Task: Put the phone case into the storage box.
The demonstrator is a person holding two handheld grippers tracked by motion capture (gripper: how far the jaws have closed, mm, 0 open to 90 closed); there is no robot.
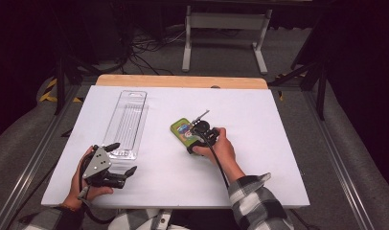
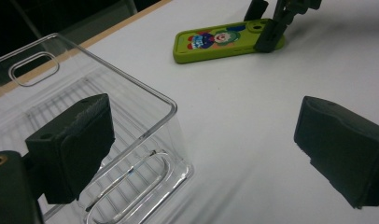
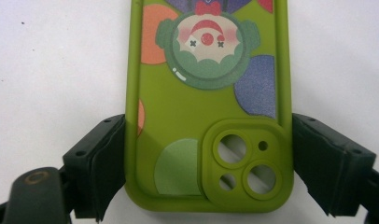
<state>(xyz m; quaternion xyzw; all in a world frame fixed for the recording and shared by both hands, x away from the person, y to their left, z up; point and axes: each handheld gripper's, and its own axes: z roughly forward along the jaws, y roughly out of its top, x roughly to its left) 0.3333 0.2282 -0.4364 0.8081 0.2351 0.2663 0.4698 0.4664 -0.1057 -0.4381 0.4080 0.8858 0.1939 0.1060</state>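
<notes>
Green phone case (image 3: 208, 116), flat on white table (image 1: 259, 124); camera end sits between right gripper (image 3: 208, 163) jaws, both pads touching its long sides.

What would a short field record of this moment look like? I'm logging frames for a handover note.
surface: white table top
item in hand: green rubbery phone case with a cartoon clown print, lying flat
right claw: jaws against both long sides of the case at its camera-hole end
left claw: open, nothing between its jaws
other item: clear plastic rectangular tray, beside the left claw
</notes>
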